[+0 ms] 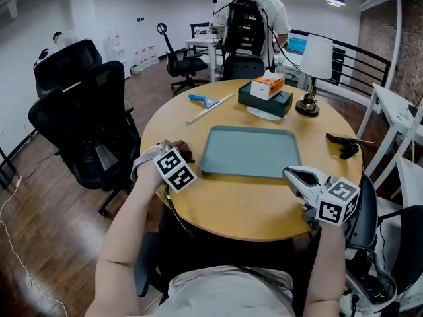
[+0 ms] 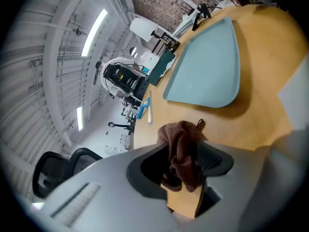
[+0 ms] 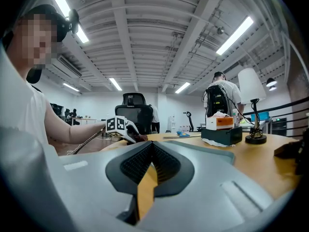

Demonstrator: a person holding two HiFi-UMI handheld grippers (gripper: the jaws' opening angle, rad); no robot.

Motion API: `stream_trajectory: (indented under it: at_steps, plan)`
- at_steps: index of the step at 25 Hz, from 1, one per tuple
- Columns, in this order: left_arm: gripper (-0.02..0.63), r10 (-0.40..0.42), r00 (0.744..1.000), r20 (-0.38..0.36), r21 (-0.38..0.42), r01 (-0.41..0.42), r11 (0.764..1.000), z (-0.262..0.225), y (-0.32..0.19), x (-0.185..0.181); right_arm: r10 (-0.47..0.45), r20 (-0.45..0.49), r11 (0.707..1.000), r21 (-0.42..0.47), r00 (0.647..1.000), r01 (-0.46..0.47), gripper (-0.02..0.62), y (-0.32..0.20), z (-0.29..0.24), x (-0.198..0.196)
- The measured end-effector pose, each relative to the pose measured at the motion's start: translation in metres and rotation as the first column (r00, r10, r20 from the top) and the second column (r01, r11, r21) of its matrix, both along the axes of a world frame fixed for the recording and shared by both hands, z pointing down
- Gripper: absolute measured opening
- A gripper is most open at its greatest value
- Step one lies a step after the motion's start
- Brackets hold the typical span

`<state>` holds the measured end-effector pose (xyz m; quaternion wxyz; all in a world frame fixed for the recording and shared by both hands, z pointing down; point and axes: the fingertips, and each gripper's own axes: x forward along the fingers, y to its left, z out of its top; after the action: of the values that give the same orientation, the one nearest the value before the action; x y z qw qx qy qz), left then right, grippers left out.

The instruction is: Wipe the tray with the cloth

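The grey-green tray (image 1: 248, 152) lies empty in the middle of the round wooden table (image 1: 238, 207); it also shows in the left gripper view as a tray (image 2: 207, 66) ahead. A brown cloth (image 2: 183, 149) hangs crumpled between the jaws of my left gripper (image 2: 181, 153), which stand wide apart and do not squeeze it. In the head view the left gripper (image 1: 177, 152) is over the table's left edge, just left of the tray, with the cloth (image 1: 184, 152) at its tip. My right gripper (image 1: 294, 175) rests shut and empty at the tray's near right corner.
Behind the tray stand a tissue box on a dark green box (image 1: 266, 91), a lamp (image 1: 314, 65) and a blue-handled wiper (image 1: 205, 101). A black object (image 1: 344, 144) lies at the right edge. Office chairs (image 1: 86, 111) stand left; a person with a backpack (image 1: 248, 18) stands behind.
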<state>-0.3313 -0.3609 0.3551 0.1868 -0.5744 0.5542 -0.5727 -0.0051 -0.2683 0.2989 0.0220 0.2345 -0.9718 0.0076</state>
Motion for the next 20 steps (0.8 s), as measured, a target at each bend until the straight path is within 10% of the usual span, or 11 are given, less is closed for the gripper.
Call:
stream_trajectory:
  at_steps: [5, 7, 12, 16, 18, 20]
  plan:
    - [0.589, 0.041, 0.991, -0.129, 0.204, -0.014, 0.979, -0.048, 0.022, 0.012, -0.002, 0.015, 1.000, 0.007, 1.000, 0.001, 0.003, -0.001, -0.004, 0.001]
    - [0.583, 0.169, 0.930, -0.327, 0.310, -0.063, 0.949, -0.071, 0.035, 0.034, -0.018, 0.030, 1.000, 0.020, 0.999, 0.018, 0.015, 0.002, -0.008, -0.002]
    - [0.377, 0.420, 0.598, -0.683, 0.338, -0.251, 0.907, -0.059, 0.070, 0.126, -0.067, 0.017, 0.997, 0.034, 0.998, 0.066, 0.002, 0.003, -0.006, -0.021]
    - [0.322, 0.405, 0.247, -0.880, 0.321, -0.320, 0.892, -0.052, 0.076, 0.172, -0.080, -0.009, 0.997, 0.022, 0.997, 0.080, 0.002, 0.000, 0.001, -0.032]
    - [0.322, 0.398, 0.147, -0.906, 0.338, -0.316, 0.886, -0.057, 0.072, 0.179, -0.087, -0.004, 0.996, 0.012, 0.996, 0.087, 0.002, -0.002, 0.002, -0.033]
    - [0.322, 0.400, 0.124, -0.908, 0.345, -0.318, 0.883, -0.055, 0.068, 0.184, -0.095, 0.003, 0.995, 0.007, 0.995, 0.095, 0.002, -0.002, 0.002, -0.034]
